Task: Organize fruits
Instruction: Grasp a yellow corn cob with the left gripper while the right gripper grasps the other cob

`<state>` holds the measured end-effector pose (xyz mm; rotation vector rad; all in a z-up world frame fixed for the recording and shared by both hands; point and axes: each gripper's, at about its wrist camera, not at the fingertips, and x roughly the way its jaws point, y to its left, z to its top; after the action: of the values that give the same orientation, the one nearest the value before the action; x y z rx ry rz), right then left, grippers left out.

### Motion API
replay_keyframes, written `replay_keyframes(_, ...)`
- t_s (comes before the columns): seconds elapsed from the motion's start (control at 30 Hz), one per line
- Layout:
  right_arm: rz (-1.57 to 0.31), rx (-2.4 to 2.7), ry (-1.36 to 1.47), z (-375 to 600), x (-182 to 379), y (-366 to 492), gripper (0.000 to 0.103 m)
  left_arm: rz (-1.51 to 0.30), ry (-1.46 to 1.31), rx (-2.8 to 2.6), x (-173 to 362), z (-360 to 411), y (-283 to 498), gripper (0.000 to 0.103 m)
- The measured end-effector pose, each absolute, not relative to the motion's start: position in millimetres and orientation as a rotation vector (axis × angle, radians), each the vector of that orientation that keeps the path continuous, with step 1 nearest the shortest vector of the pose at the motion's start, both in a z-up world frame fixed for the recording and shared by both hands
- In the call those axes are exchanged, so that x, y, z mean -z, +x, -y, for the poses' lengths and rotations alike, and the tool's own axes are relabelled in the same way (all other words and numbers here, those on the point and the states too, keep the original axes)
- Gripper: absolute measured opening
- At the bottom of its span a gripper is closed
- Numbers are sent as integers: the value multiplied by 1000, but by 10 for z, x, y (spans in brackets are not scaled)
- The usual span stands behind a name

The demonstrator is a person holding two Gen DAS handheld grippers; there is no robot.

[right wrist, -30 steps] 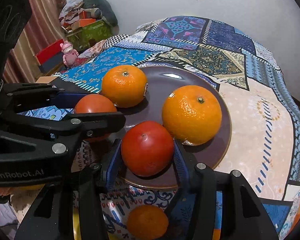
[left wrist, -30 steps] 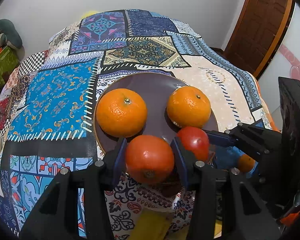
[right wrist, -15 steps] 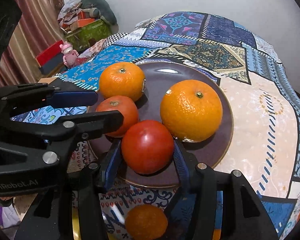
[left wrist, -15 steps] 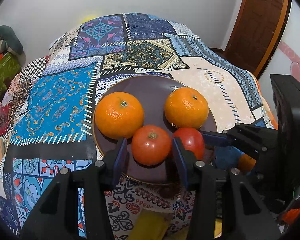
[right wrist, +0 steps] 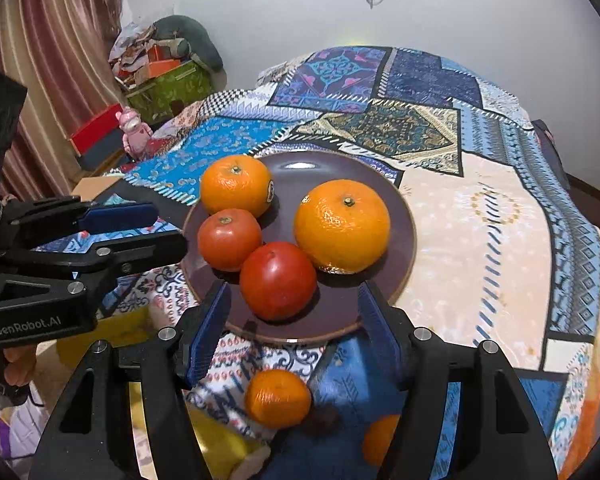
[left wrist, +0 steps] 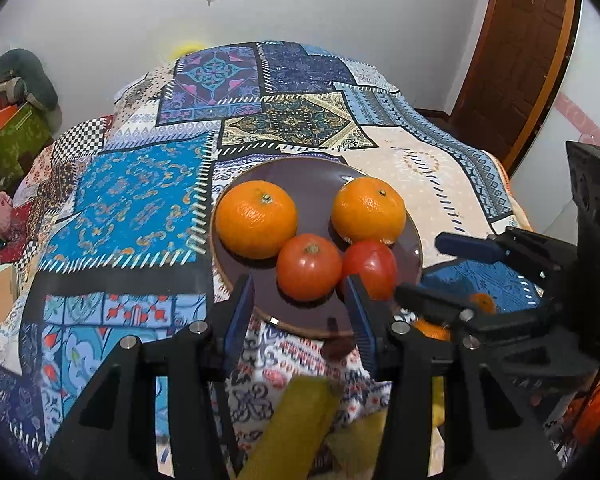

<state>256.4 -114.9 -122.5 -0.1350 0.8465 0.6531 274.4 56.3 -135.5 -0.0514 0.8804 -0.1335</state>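
Note:
A dark purple plate (left wrist: 312,172) (right wrist: 332,164) on the patchwork cloth holds two oranges (left wrist: 256,218) (left wrist: 368,210) and two tomatoes. The orange-red tomato (left wrist: 309,266) (right wrist: 229,239) lies just beyond my left gripper (left wrist: 300,320) (right wrist: 156,232), which is open and not touching it. The darker red tomato (right wrist: 278,280) (left wrist: 370,266) rests on the plate's near side. My right gripper (right wrist: 294,320) (left wrist: 440,276) stands just short of it, jaws opening, pads clear of the fruit.
Off the plate, near the table's front edge, lie a small orange (right wrist: 278,398), another one (right wrist: 380,438) and a yellow fruit (left wrist: 296,424). A pink toy (right wrist: 134,132) and a green box (right wrist: 168,88) stand beyond the table's left side.
The left gripper let go of the orange-red tomato, which now rests on the plate. The right jaws widened off the red tomato. Both grippers drew back and up.

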Motion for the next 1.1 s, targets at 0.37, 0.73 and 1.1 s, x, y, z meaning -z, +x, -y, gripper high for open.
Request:
replay_keyframes(0.37,-833,-686,-124,1284,1135,2186,63,-891,-52,92,1407,-733,2156,47)
replay_keyframes(0.73,-899,-736,-108,1217,1373,1887,63,-931,-77,89,1670,-791,1772,48)
replay_keyframes(1.1,-894,-775,-204,1042,1480,1867,77,-946,-76,95,1858,-724,1931,52)
